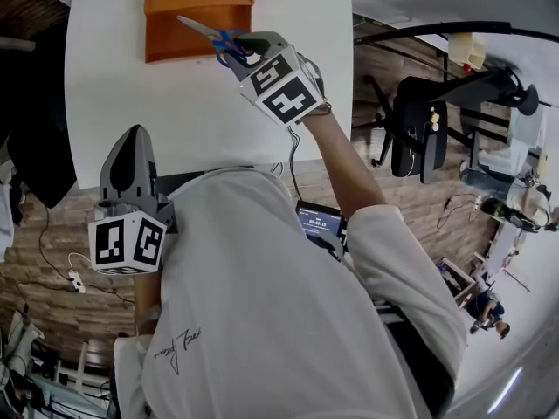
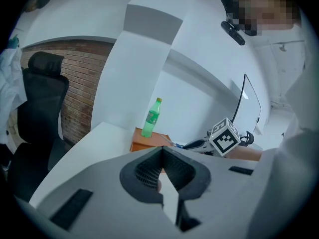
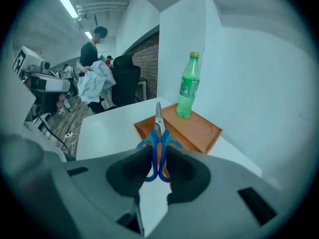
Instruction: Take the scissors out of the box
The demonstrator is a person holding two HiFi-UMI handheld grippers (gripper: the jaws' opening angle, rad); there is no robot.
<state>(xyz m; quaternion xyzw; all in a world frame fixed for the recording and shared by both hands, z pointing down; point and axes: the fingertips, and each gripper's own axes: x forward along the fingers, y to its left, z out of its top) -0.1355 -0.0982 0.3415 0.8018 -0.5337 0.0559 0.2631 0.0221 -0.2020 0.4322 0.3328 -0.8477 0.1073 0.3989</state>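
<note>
Right gripper (image 3: 158, 162) clamped on the blue handles of the scissors (image 3: 158, 128), blades pointing at orange box (image 1: 196, 37) on far end of white table (image 1: 175, 120), green bottle (image 3: 189, 91) upright in box, left gripper (image 2: 162, 156) closed, empty, at near edge

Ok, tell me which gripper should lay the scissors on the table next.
Right. The right gripper clamps the scissors by their blue handles, lifted over the box corner beside the bare white table. The left gripper is shut, empty, back at the table's near edge.
</note>
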